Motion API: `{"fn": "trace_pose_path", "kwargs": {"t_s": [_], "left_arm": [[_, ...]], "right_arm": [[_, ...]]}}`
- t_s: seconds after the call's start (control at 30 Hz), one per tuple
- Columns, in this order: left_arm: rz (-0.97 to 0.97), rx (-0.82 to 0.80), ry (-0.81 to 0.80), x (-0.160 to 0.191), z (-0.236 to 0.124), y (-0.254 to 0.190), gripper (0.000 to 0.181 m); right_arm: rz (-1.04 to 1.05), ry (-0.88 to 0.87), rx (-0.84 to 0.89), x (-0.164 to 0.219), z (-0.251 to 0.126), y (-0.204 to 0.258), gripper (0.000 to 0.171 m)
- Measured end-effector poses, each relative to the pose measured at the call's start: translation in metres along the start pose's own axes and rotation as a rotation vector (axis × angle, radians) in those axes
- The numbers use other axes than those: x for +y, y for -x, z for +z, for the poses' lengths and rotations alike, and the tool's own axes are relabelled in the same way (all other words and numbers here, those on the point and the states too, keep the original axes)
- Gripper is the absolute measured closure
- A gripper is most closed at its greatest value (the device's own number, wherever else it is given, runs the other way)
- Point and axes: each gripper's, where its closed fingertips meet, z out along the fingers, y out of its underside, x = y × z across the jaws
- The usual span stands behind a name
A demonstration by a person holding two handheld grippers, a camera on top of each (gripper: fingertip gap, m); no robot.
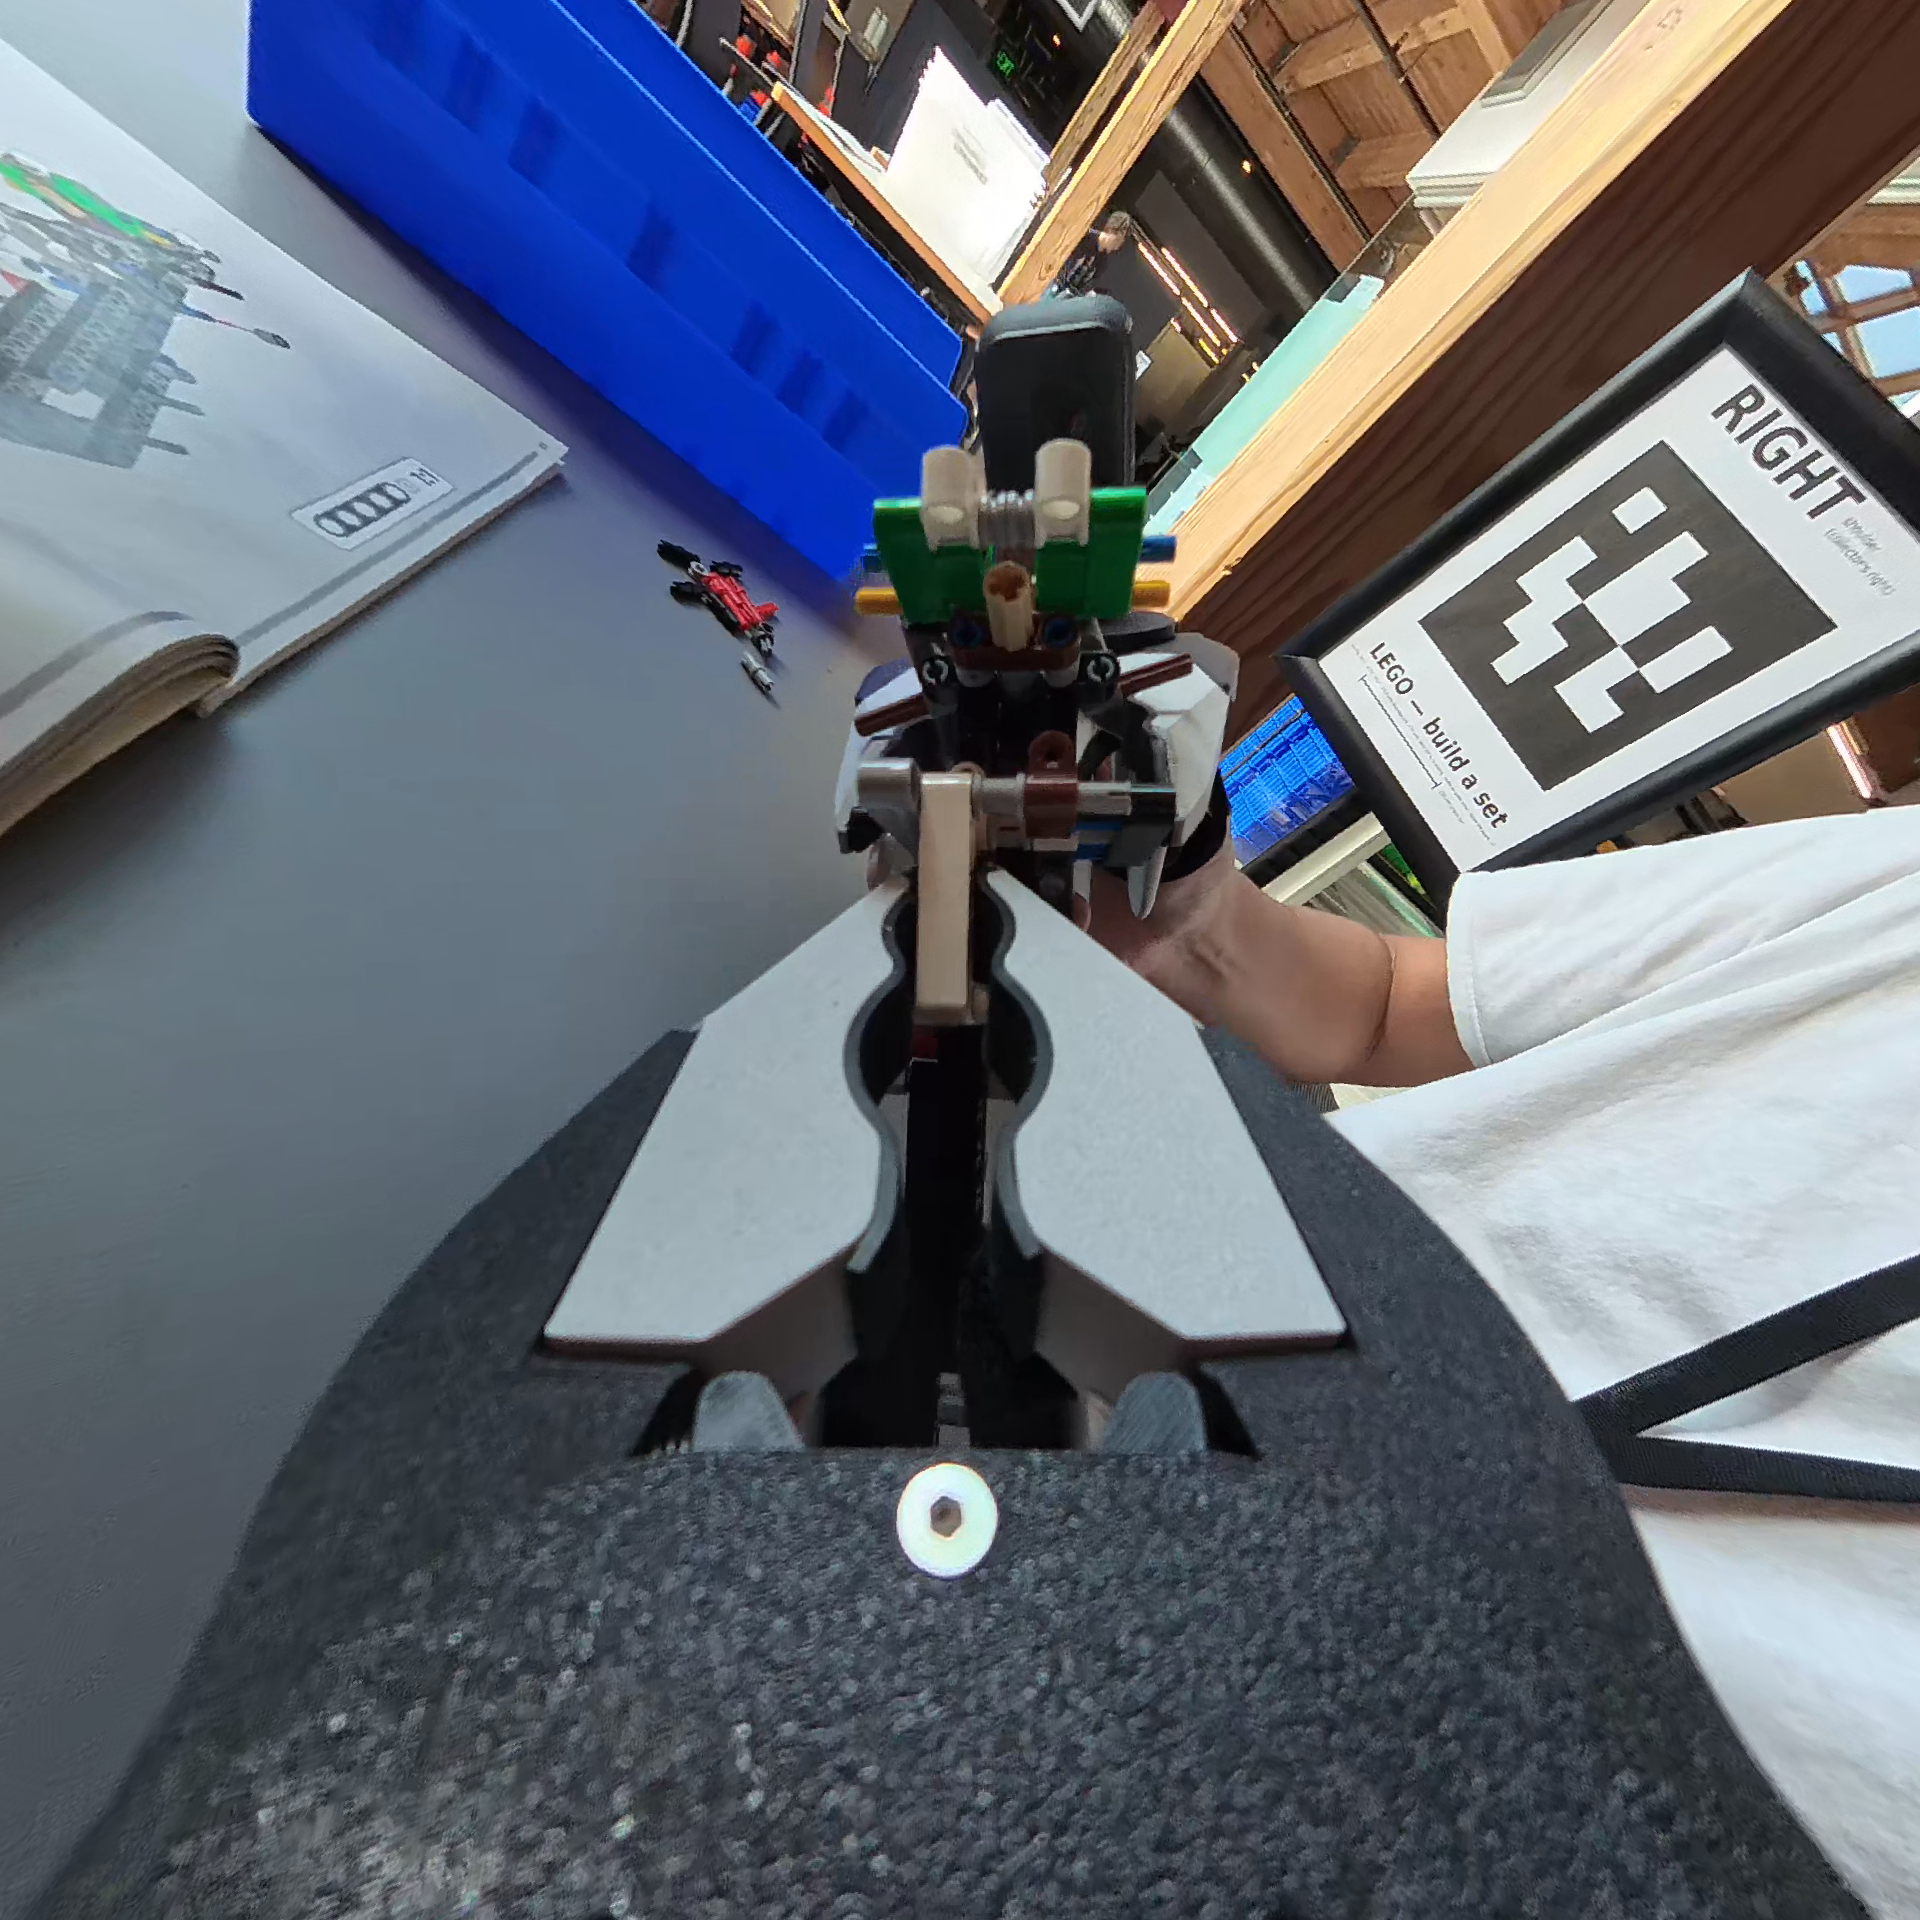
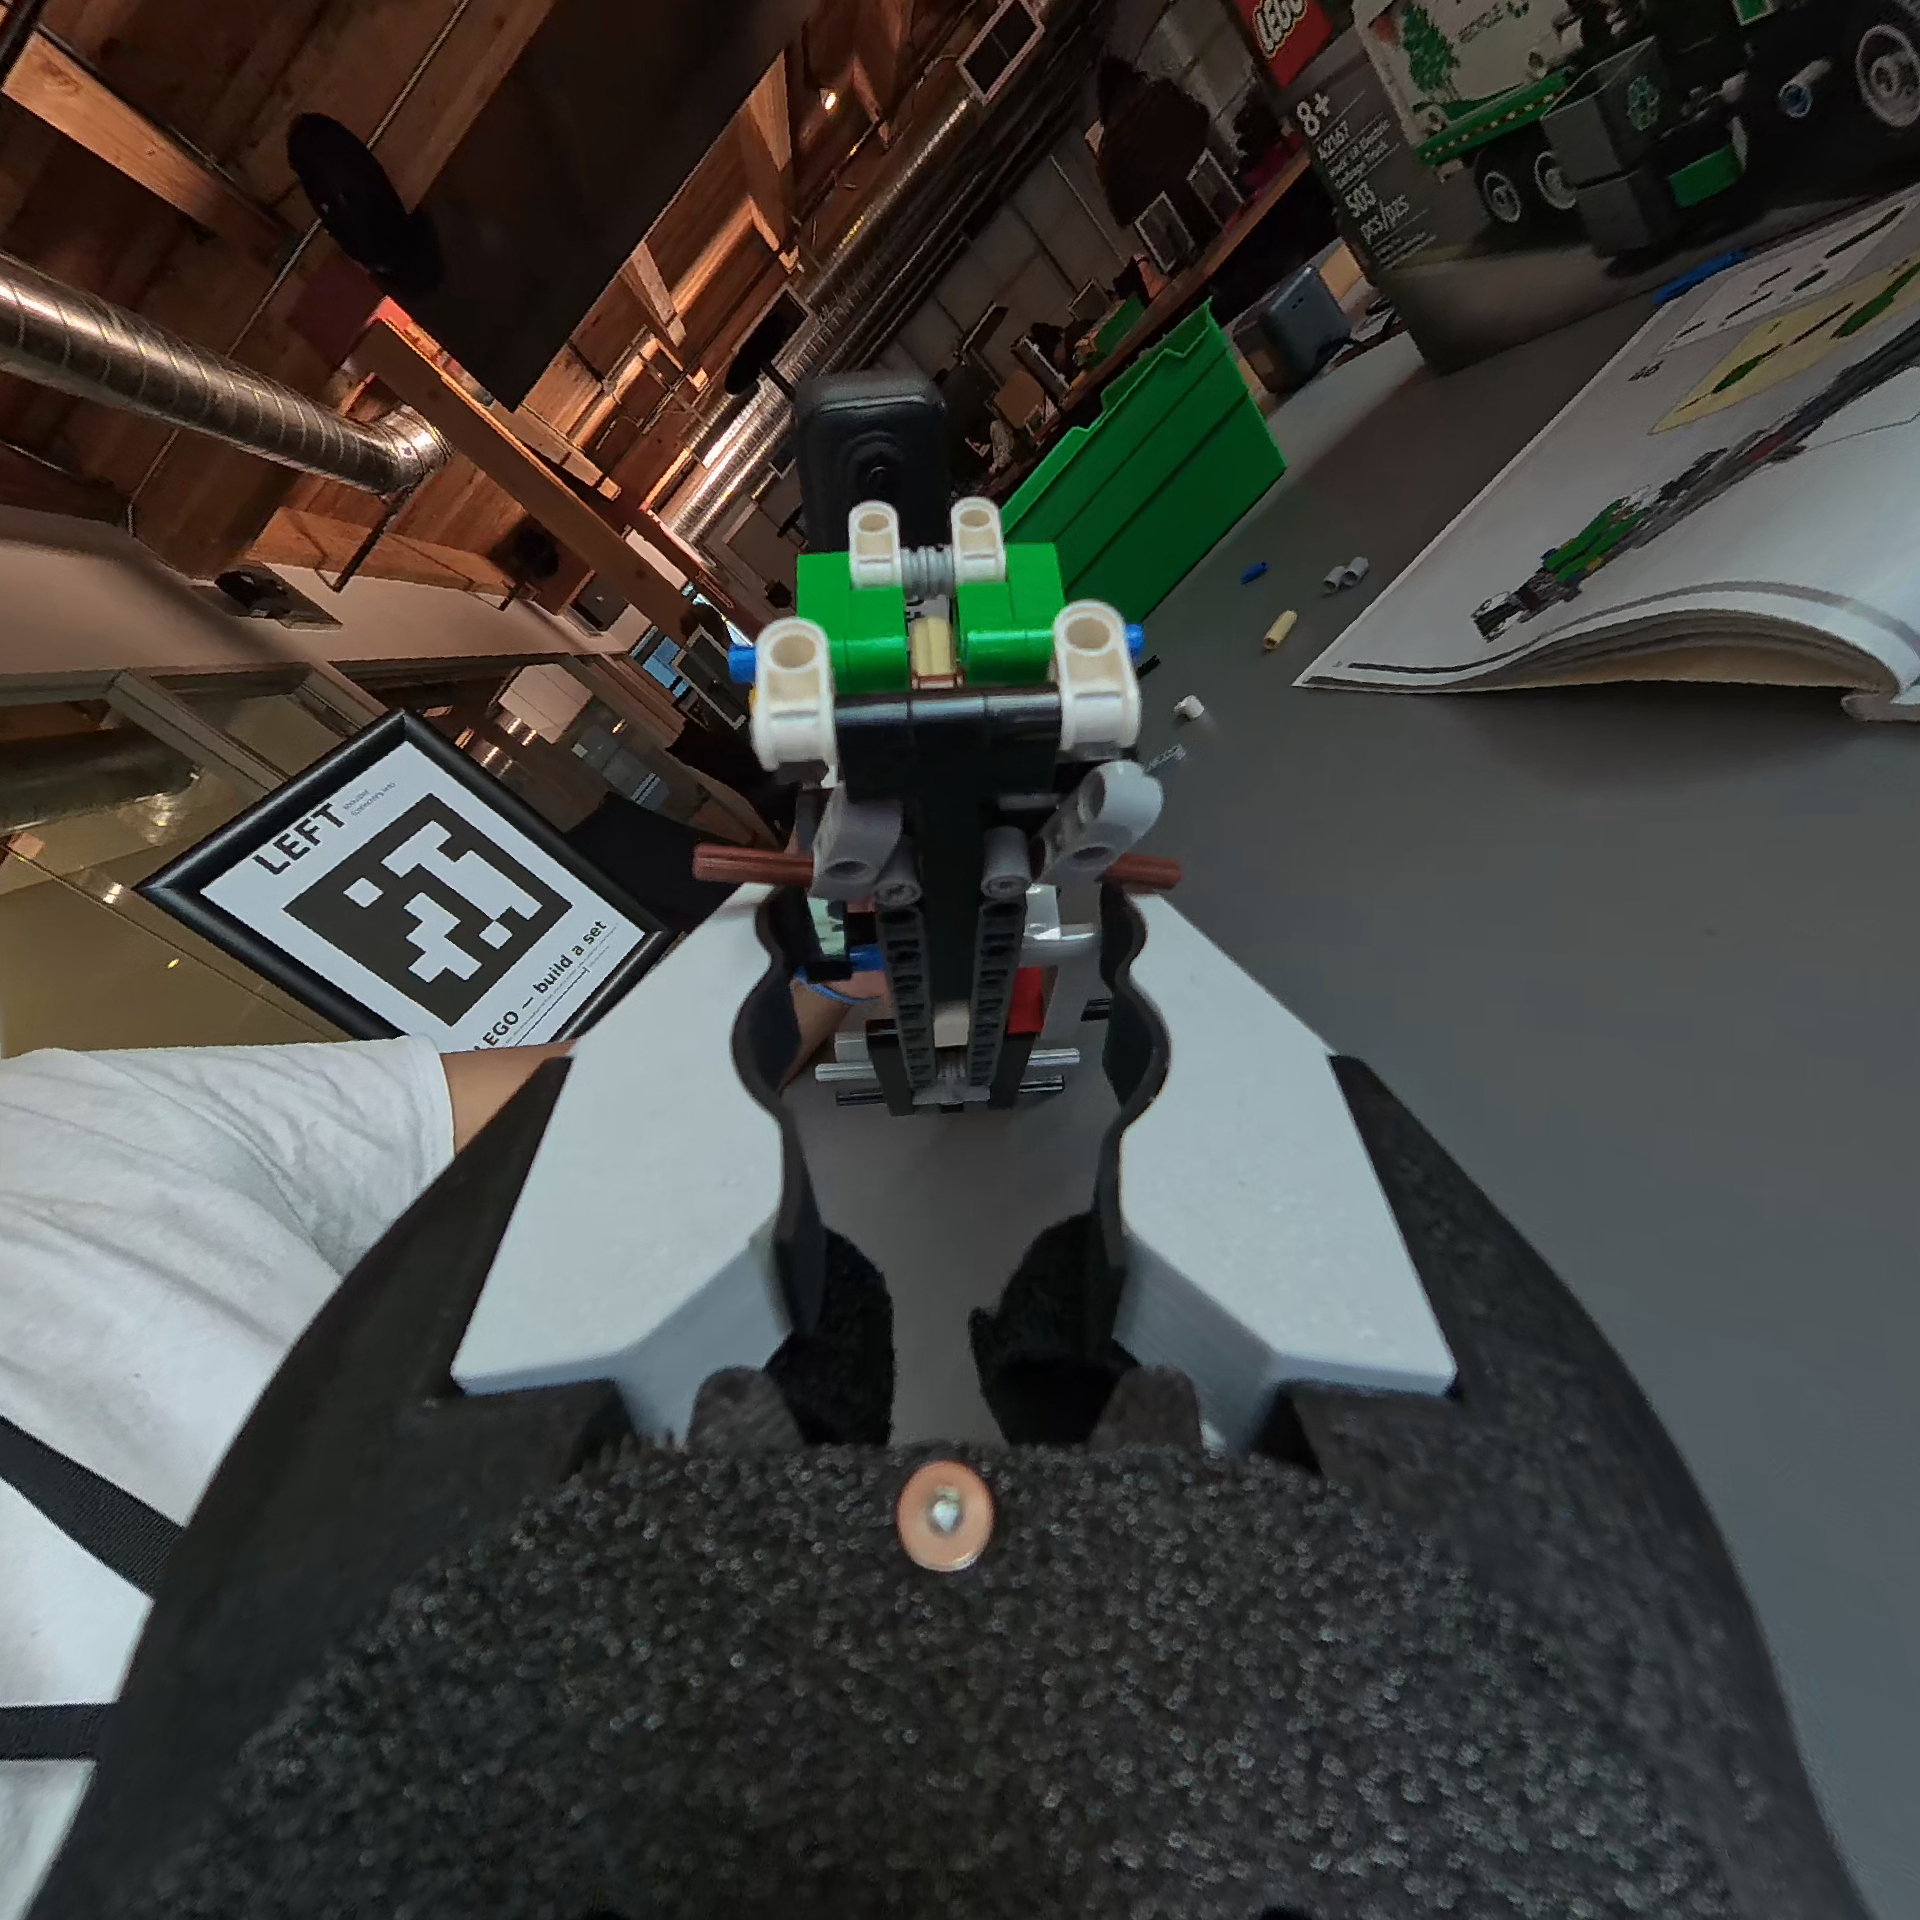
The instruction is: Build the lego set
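Observation:
A partly built lego assembly (image 1: 1008,561) of green bricks, tan connectors, a grey worm gear, brown axles and black beams is held in the air between both grippers. My left gripper (image 1: 948,894) is shut on its near end, pinching a tan beam (image 1: 943,894) and a black beam. My right gripper (image 2: 945,914) grips the opposite end of the assembly (image 2: 935,623), with its jaws around the black frame. The right gripper's white fingers (image 1: 1184,727) show behind the assembly in the left wrist view.
The grey table (image 1: 312,935) carries an open instruction booklet (image 1: 208,468), a blue bin (image 1: 582,229) and small red and black pieces (image 1: 727,603). The right wrist view shows a green bin (image 2: 1153,468), the lego box (image 2: 1558,156), loose pieces (image 2: 1283,629) and a framed sign (image 2: 416,894). Less than 4 cm separates the two grippers' tips.

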Motion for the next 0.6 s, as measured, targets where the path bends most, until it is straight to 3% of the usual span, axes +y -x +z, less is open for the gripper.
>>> {"fn": "trace_pose_path", "kwargs": {"t_s": [0.07, 0.17, 0.33, 0.43, 0.6], "left_arm": [[0.034, 0.02, 0.014, 0.0, -0.001, -0.004, 0.171], [0.096, 0.036, 0.007, -0.007, -0.005, -0.012, 0.14], [0.191, 0.012, 0.016, -0.009, -0.005, -0.018, 0.122], [0.192, 0.002, 0.013, -0.009, -0.003, -0.018, 0.118], [0.147, 0.001, -0.015, -0.012, -0.003, -0.013, 0.128]], "right_arm": [[-0.017, 0.004, 0.0, 0.0, 0.0, 0.002, 0.115], [-0.021, 0.012, 0.015, 0.001, -0.002, 0.0, 0.115], [-0.024, 0.006, 0.024, 0.001, -0.002, -0.001, 0.115], [-0.031, 0.006, 0.035, 0.001, -0.002, -0.002, 0.115], [-0.028, 0.009, 0.053, 0.002, -0.001, -0.004, 0.115]]}}
